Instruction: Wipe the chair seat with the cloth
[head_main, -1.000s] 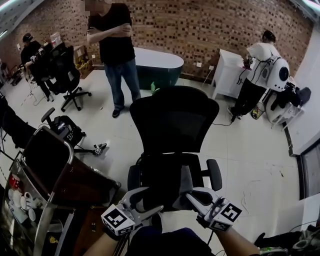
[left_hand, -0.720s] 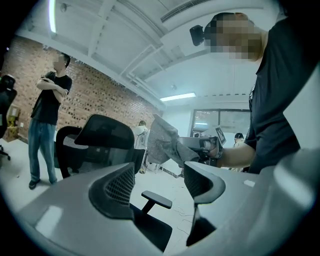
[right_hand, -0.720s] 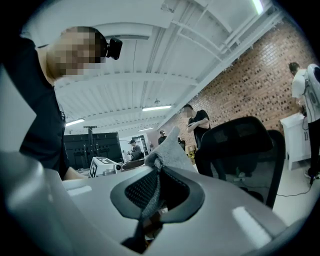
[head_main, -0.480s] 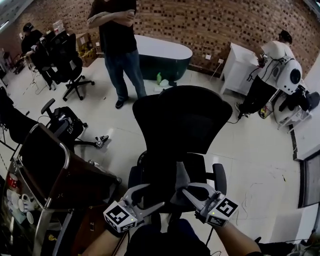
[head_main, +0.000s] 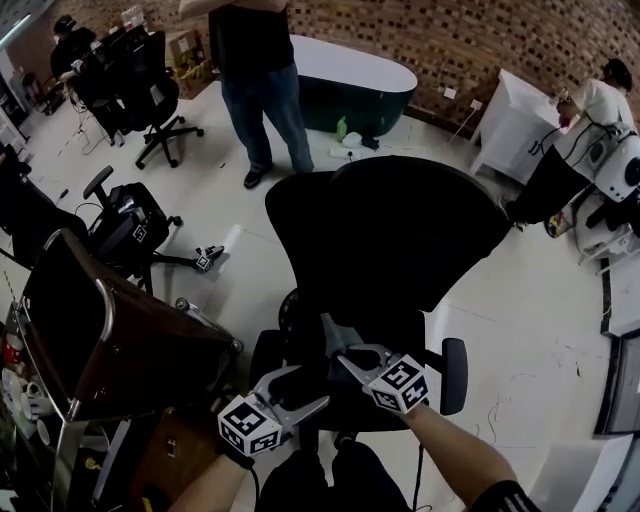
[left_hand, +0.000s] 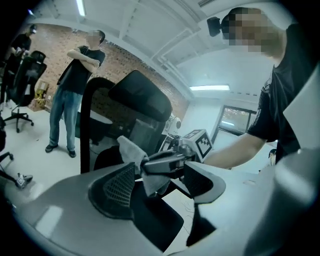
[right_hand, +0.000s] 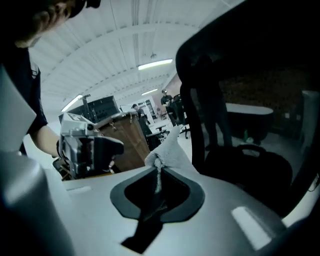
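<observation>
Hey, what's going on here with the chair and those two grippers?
A person holds two grippers over the seat of a black office chair. The right gripper is shut on a grey cloth, which is bunched between its jaws. The left gripper is beside it, jaws apart and holding nothing. I cannot tell whether the cloth touches the seat.

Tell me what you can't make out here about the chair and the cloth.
- The chair seat: in the head view it is mostly hidden by the backrest and too dark to judge dirt.
- Whether the cloth touches the seat: in the head view the right tool covers its lower end.
- The cloth's full extent: in the right gripper view only the pinched tuft shows.
</observation>
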